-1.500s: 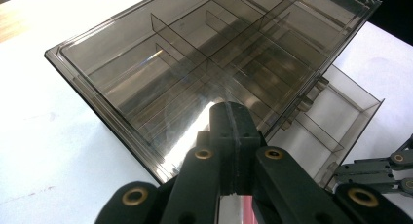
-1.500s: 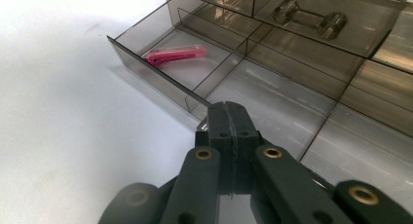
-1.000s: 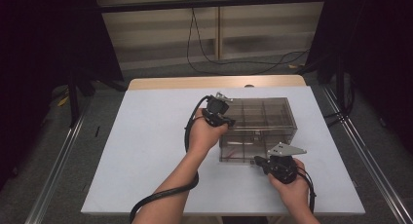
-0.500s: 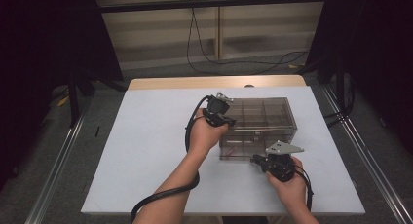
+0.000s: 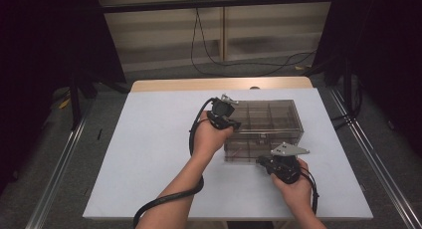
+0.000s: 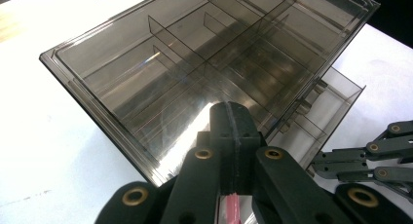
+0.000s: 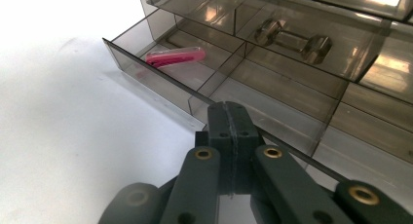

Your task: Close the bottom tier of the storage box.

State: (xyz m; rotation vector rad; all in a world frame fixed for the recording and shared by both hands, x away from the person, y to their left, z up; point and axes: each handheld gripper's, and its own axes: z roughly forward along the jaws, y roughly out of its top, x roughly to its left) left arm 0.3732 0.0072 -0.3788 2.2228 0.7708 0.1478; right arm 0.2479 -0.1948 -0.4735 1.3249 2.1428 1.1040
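**Both tongs closed at the smoked drawer box**

A smoke-tinted plastic drawer box (image 5: 266, 127) stood on the white bench (image 5: 149, 154), right of its middle. Its lowest drawer (image 7: 195, 78) was pulled partway out toward the person.

The left tongs (image 5: 230, 120) rested on the box's top near its left end, their jaws pressed together with nothing visible between them; in the left gripper view the closed tips (image 6: 230, 121) lay against the clear top panel, above the divided compartments.

The right tongs (image 5: 263, 161) sat low at the box's front, just before the open drawer. Their jaws were likewise pressed together, and in the right gripper view the tips (image 7: 229, 121) met the drawer's front rim; whether they pinched that thin wall or merely touched it could not be told from this angle.

A pink pen-like item (image 7: 174, 56) lay in the drawer's end compartment, away from the right tongs. The drawer above carried a clear knob handle (image 7: 292, 39).
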